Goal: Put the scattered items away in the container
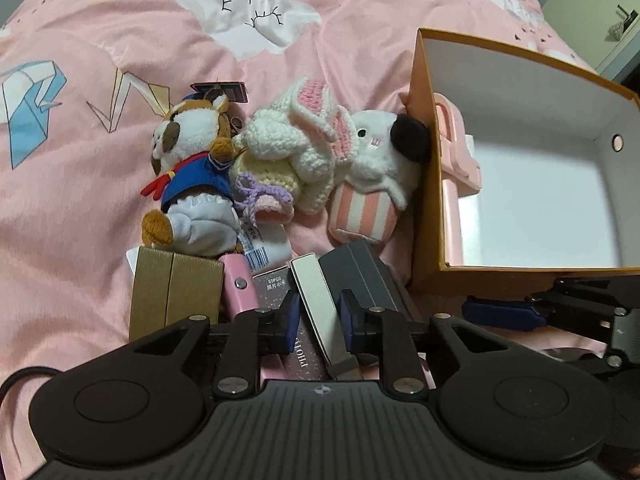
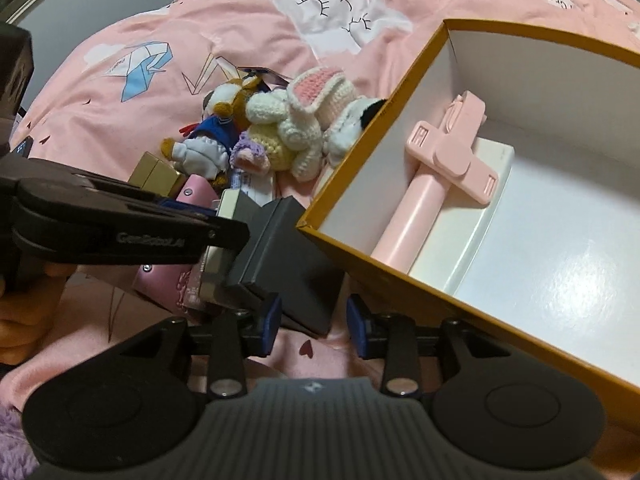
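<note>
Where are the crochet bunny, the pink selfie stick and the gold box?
crochet bunny [image 1: 296, 140], left wrist view, on its white body
pink selfie stick [image 2: 416, 216], right wrist view, on its handle
gold box [image 1: 176, 292], left wrist view, on its front face

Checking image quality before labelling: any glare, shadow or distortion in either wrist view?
Left wrist: heavy fisheye bend, dark vignette corners; the orange box has a bright floor and shaded inner walls; plush toys sharp. Right wrist: sheen on the box floor; left gripper dark, its details hard to read.
</note>
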Demonstrator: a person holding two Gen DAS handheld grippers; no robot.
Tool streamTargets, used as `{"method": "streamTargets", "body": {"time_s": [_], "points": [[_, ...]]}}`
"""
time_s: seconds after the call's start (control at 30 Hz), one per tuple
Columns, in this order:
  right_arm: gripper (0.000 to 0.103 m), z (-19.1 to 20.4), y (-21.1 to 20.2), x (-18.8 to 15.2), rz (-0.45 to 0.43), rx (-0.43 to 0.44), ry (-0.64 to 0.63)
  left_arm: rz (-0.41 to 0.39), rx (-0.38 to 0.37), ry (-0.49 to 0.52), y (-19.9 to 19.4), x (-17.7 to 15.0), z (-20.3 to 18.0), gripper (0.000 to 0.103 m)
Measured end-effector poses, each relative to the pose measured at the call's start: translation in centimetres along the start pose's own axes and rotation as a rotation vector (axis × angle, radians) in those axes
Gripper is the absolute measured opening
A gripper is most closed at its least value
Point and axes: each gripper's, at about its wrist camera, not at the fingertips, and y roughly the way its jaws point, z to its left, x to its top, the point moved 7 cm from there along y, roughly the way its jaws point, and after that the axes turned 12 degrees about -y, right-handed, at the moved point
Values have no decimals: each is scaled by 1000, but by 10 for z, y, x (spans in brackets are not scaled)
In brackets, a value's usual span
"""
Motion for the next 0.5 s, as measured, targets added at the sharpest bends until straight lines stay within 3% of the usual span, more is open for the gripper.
{"method": "streamTargets", "body": {"time_s": [0.13,0.5], "points": [[40,1,-1,0,-7,1,-2,-35,36,43,-1,-1,-7,25],[52,29,-2,19,-67,69,-121,-56,-11,-50,-28,-16,15,22]]}}
